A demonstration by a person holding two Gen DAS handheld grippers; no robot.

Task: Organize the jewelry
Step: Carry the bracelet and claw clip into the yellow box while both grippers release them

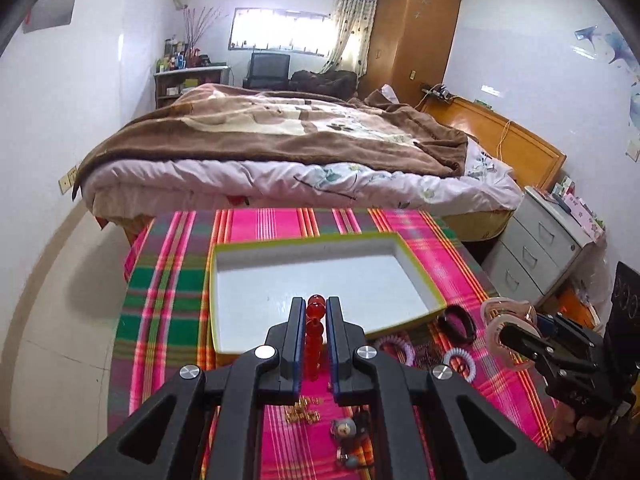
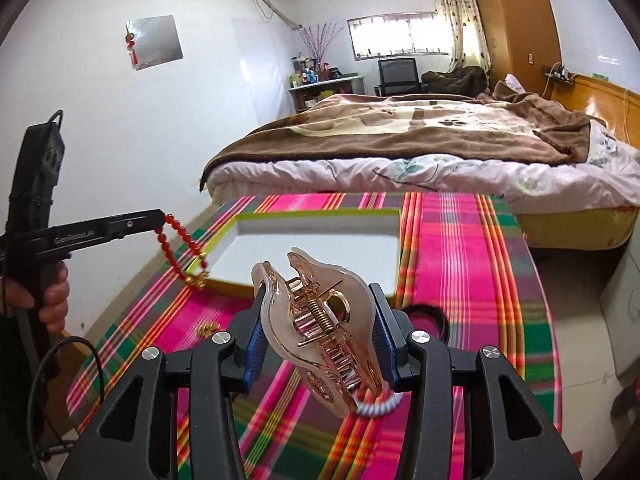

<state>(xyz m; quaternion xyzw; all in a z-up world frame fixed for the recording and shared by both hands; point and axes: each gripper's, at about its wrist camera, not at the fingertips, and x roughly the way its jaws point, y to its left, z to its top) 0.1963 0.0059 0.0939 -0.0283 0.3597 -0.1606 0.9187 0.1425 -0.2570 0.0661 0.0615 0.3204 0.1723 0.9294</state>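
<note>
A string of round, glossy red beads point(image 1: 313, 334) is pinched between the nearly closed fingers of the left gripper point(image 1: 313, 308); in the right wrist view it hangs from the fingertips as a loop, with small gold beads at its lowest point, above the near left corner of the tray. The right gripper point(image 2: 318, 320) clamps a large translucent, pinkish hair claw point(image 2: 320, 332) by its two smooth curved shells, its coiled metal spring and row of teeth facing the camera; the blue-edged pads point(image 2: 382, 332) press on either side.

Ahead of both grippers lies a shallow rectangular tray point(image 1: 224, 264), white inside with a yellow-green rim. It rests on a woven plaid cloth point(image 1: 168, 280) of pink, green and orange stripes. Below the left gripper, small gold beads point(image 1: 302, 414) are scattered on the cloth, and to its right lie coiled hair ties point(image 1: 460, 362). The left gripper's side carries pale lettering, "GenRobot.AI".
</note>
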